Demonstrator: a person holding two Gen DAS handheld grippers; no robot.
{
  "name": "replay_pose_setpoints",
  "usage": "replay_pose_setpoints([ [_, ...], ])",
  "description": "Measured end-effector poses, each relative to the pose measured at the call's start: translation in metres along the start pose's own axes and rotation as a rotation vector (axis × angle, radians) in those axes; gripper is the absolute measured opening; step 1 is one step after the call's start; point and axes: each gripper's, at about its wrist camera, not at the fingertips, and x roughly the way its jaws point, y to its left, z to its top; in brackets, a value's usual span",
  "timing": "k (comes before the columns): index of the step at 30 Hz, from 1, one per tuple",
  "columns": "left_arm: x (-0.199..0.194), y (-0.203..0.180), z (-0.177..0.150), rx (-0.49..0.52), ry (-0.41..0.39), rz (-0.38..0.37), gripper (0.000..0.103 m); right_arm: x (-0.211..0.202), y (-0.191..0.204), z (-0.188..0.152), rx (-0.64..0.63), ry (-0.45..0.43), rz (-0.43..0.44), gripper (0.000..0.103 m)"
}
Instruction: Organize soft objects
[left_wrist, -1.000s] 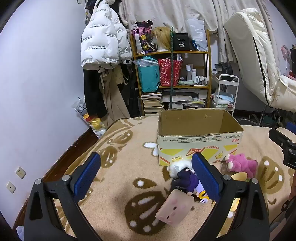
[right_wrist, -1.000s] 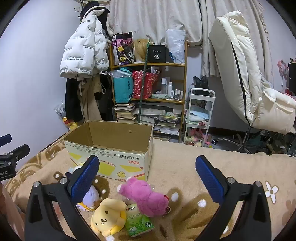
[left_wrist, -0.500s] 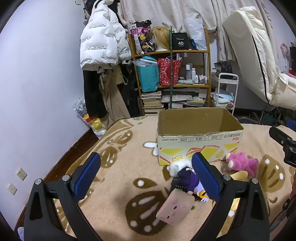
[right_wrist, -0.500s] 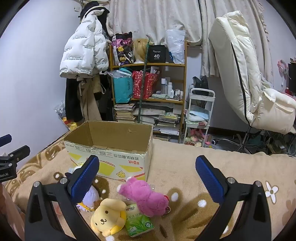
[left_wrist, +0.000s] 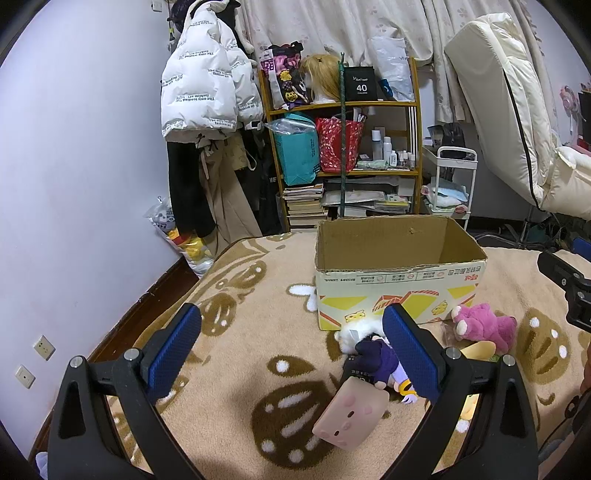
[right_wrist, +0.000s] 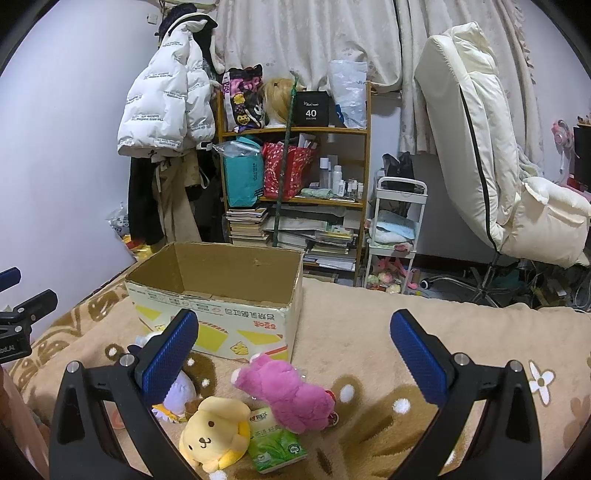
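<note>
**A:** What have you got in hand right now?

**B:** Nothing. My left gripper (left_wrist: 291, 350) is spread wide with only blanket between its pads, and my right gripper (right_wrist: 295, 354) is just as wide and empty.

**A:** And the soft things?

**B:** All lying on the patterned blanket (left_wrist: 236, 332), on the near side of the box. Nearest my left is the pink cushion (left_wrist: 351, 415), tipped up on an edge. Touching it from behind is the purple doll (left_wrist: 373, 360), with a white fluffy toy (left_wrist: 356, 332) beyond that, right against the box's front wall. From my right side, the closest are the yellow dog plush (right_wrist: 214, 432) and a green tissue pack (right_wrist: 275, 439) beside it; the pink plush (right_wrist: 291, 391) lies partly over the pack.

**A:** Anything in the box?

**B:** The cardboard box (right_wrist: 218, 314) stands open in the middle of the blanket, and the inside I can see holds nothing.

**A:** So how far along?

**B:** I'd judge it barely begun. Every toy is yet to be picked up and dropped in. Beyond the blanket's far edge there's only the shelf (right_wrist: 295, 184) and the white chair (right_wrist: 487, 155).
</note>
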Motion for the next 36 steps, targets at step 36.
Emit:
replay_pose_setpoints([
  [36,0.0004,0.0002,0.0001,0.004,-0.003,0.006,0.098,-0.0011,-0.0080,0.0024,0.000,-0.005,-0.017,0.103],
])
